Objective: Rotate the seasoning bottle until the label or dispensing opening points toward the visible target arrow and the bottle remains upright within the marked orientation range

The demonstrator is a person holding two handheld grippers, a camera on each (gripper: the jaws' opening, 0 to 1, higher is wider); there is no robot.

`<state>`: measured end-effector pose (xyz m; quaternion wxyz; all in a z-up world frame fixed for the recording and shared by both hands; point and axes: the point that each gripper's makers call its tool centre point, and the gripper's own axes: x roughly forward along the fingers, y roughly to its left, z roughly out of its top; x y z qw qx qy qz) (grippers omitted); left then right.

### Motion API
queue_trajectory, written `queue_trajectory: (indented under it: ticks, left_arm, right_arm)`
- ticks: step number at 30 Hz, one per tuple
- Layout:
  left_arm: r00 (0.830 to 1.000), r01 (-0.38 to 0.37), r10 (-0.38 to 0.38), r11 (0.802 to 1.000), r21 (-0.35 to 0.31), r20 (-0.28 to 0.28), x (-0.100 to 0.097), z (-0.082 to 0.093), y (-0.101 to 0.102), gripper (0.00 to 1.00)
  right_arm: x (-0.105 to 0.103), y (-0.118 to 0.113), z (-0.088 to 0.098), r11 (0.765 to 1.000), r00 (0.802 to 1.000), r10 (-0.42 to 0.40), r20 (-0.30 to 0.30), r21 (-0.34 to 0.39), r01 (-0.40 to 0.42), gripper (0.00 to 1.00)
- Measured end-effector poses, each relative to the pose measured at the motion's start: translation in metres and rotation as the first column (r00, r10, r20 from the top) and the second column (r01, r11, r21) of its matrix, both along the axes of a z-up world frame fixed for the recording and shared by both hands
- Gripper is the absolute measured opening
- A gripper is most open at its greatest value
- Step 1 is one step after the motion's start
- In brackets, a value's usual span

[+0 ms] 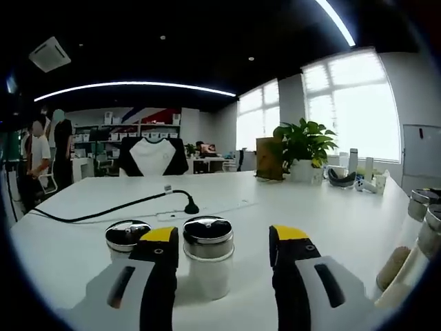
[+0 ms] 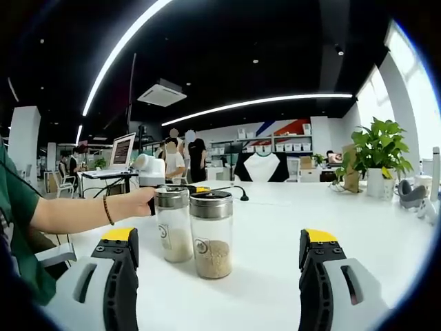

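My left gripper [image 1: 224, 258] has its fingers wide, one seasoning bottle [image 1: 207, 256] upright between them, another [image 1: 127, 240] just beside. My right gripper [image 2: 219, 265] spreads wide before two bottles [image 2: 211, 234] on the white counter [image 2: 275, 276]; a potted plant [image 2: 377, 155] stands beyond.

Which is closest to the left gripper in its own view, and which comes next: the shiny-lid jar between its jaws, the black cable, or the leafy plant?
1. The shiny-lid jar stands right between the open jaws of the left gripper.
2. The black cable lies farther back on the white table, toward the left.
3. The leafy plant stands farthest, at the table's far right end.
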<state>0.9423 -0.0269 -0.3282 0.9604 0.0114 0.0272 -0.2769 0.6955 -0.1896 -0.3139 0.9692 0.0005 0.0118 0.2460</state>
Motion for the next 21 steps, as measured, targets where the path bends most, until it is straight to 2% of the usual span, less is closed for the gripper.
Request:
queue_trajectory:
  ticks: [4,11,15,17,21]
  left_arm:
    - [1.0,-0.013,0.013,1.0,0.018,-0.022,0.006,-0.006,0.0,0.51]
    - [1.0,-0.025,0.025,1.0,0.018,-0.003,0.012,-0.011,-0.001,0.46]
    - [0.998,-0.047,0.045,0.997,0.056,0.033,0.014,-0.009,0.002,0.36]
    - [0.998,-0.052,0.052,0.998,0.027,0.021,0.015,-0.008,0.002,0.35]
    - [0.998,-0.063,0.062,0.997,0.034,0.031,0.016,-0.009,0.002,0.35]
  right_arm:
    - [-0.001,0.002,-0.001,1.0,1.0,0.01,-0.004,0.005,-0.01,0.99]
    - [-0.002,0.004,-0.001,0.999,1.0,0.026,-0.009,0.018,-0.026,0.99]
    - [-0.003,0.003,-0.001,0.999,1.0,0.026,-0.013,0.019,-0.026,0.99]
    - [-0.003,0.002,-0.001,1.0,1.0,0.024,-0.011,0.02,-0.024,0.99]
    - [-0.003,-0.001,-0.001,1.0,1.0,0.015,-0.016,0.02,-0.015,0.99]
